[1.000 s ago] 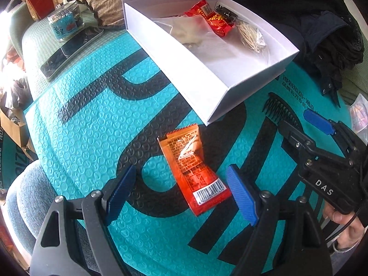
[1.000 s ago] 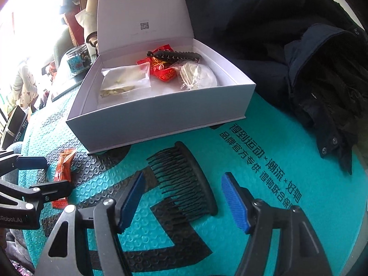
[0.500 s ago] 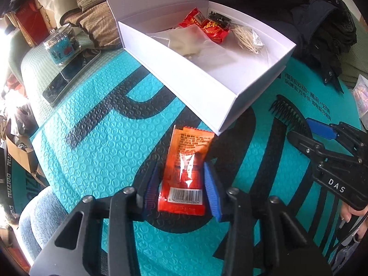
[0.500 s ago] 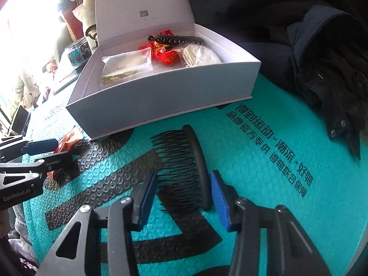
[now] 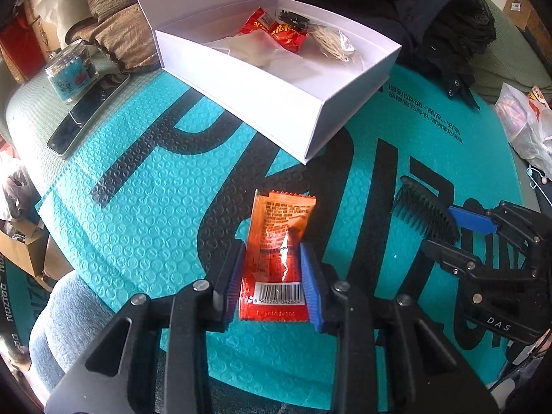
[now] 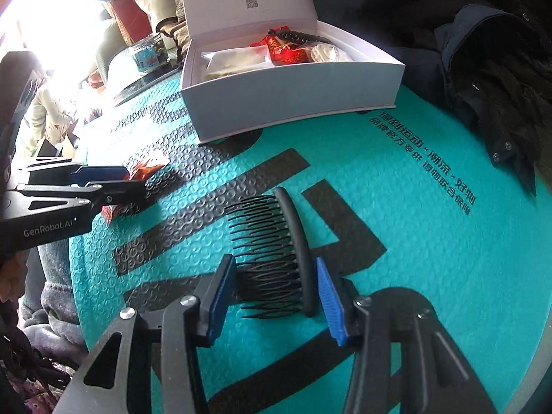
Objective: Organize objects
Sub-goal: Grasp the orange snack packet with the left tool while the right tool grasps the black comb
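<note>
My left tongs (image 5: 272,281) are closing on the orange sachet (image 5: 277,258); my right tongs (image 6: 276,296) grip the black comb (image 6: 279,252) across its teeth and spine.

Teal bubble mat (image 5: 145,186), white box (image 5: 276,110), orange packet (image 5: 279,241), comb (image 6: 276,252)

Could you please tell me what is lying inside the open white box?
Inside the white box: red snack packets, a black hair clip, a clear bag of toothpicks, and a translucent pouch. Anything beneath them is hidden.
</note>
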{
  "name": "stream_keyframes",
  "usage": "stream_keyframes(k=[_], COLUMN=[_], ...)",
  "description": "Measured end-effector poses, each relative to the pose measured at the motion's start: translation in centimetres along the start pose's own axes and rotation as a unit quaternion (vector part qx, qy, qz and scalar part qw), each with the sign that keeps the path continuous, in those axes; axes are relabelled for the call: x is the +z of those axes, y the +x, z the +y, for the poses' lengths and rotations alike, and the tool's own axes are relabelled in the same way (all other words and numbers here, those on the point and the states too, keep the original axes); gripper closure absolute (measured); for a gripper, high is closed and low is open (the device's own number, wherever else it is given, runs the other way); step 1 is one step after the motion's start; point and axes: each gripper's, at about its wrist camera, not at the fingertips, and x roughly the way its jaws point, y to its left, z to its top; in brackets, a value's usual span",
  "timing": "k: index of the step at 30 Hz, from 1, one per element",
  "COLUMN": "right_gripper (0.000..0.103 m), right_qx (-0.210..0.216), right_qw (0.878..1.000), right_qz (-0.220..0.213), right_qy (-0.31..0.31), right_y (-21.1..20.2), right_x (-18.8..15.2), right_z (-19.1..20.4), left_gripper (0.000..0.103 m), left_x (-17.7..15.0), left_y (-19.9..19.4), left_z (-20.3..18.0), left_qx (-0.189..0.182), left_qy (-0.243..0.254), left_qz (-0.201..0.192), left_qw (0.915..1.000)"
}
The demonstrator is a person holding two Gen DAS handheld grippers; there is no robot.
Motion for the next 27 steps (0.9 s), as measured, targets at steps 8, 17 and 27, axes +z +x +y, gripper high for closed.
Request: stream_keyframes(k=[8, 17, 27], right_gripper=[0.045, 0.039, 0.057], right_qx=[-0.015, -0.002, 0.005], right_qw=[1.0, 1.0, 1.0], right_qz=[0.008, 0.016, 0.008], right_qy=[0.001, -0.005, -0.013], right_y=[0.1, 0.5, 0.5], right_x=[0.1, 0.1, 0.4], right_z=[0.4, 0.2, 0.5], left_gripper=[0.069, 0.066, 0.076], left_x=[-0.2, 0.2, 0.1], left_y=[0.1, 0.4, 0.2], left_z=[-0.1, 0.5, 1.4], left_qx=[0.013, 0.016, 0.017], left_qy=[0.022, 0.013, -0.029], left_qz=[0.002, -0.002, -0.025], left_qw=[0.9997, 0.9998, 0.9991])
